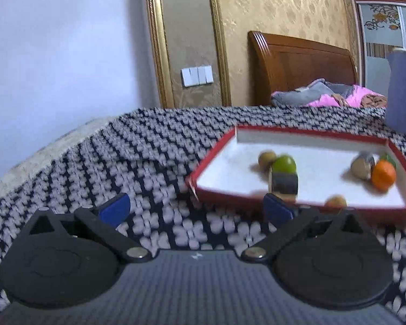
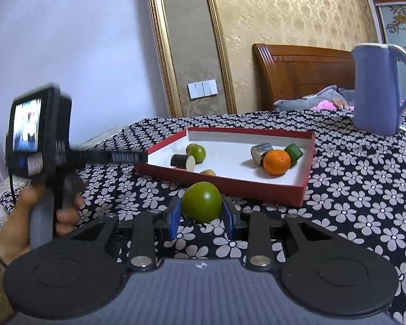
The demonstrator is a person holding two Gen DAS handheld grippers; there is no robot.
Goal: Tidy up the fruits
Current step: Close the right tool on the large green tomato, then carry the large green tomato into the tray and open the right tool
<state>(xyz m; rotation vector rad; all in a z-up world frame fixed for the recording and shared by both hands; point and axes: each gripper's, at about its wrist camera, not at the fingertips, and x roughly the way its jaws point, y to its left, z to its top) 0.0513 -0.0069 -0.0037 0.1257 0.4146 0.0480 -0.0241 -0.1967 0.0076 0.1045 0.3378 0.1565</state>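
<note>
Seeing a floral table (image 2: 365,189) with a red tray (image 2: 307,159) holding an orange (image 2: 276,161) and cylinders, we note the left gripper (image 1: 196,207) spread wide, empty, beside the tray; right gripper (image 2: 201,214) clamps a green fruit (image 2: 201,201) before it.

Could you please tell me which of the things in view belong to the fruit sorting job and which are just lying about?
Part of the job:
- green fruit in the right gripper
- red tray
- orange
- small green fruit

Just lying about:
- blue kettle
- bedding
- wall switches
</note>
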